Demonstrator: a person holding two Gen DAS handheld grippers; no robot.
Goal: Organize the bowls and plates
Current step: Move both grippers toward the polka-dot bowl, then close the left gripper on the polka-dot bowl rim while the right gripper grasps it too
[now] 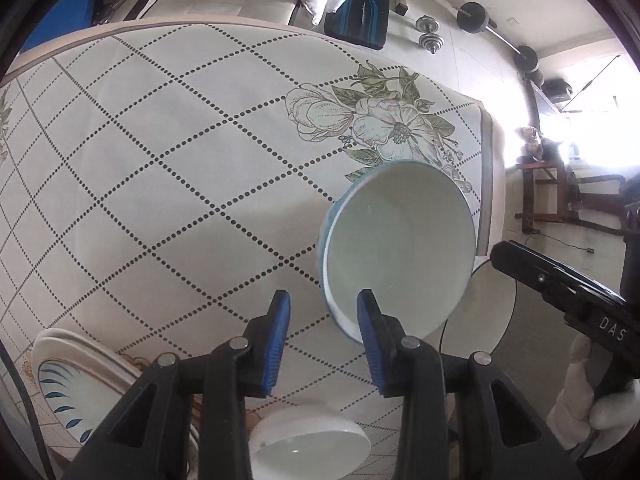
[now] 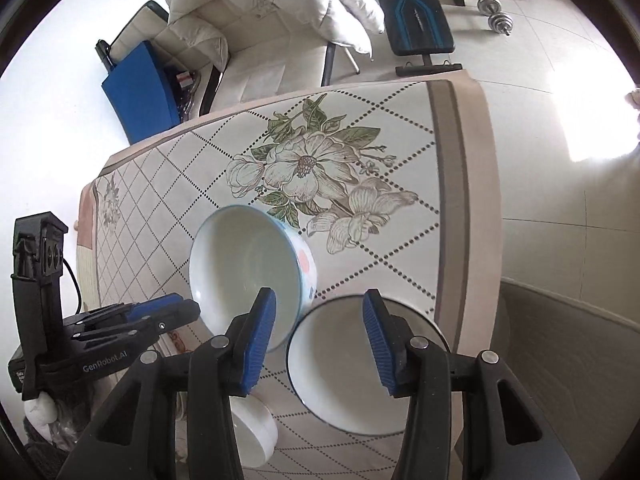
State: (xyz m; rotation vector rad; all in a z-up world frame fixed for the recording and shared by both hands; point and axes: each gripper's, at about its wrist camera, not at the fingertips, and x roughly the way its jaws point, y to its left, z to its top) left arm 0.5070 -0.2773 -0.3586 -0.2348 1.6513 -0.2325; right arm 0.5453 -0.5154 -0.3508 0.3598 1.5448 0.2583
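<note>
A white bowl with a blue outside point(image 1: 400, 244) stands on the patterned tablecloth, just beyond my left gripper point(image 1: 323, 334), which is open and empty. In the right wrist view the same bowl point(image 2: 244, 268) shows pink spots on its side. A dark-rimmed white bowl point(image 2: 340, 364) sits at the table's near right edge, right under my open, empty right gripper point(image 2: 318, 340). A smaller white bowl point(image 2: 254, 428) lies below it; it also shows in the left wrist view point(image 1: 308, 444). Stacked plates with blue marks point(image 1: 68, 392) sit at the lower left.
The table point(image 2: 464, 200) has its right edge close to both bowls. Beyond the far edge stand a sofa with a white jacket point(image 2: 280, 4), a weight bench point(image 2: 412, 8) and dumbbells point(image 2: 496, 16). The left gripper's body point(image 2: 80, 344) is left of the bowls.
</note>
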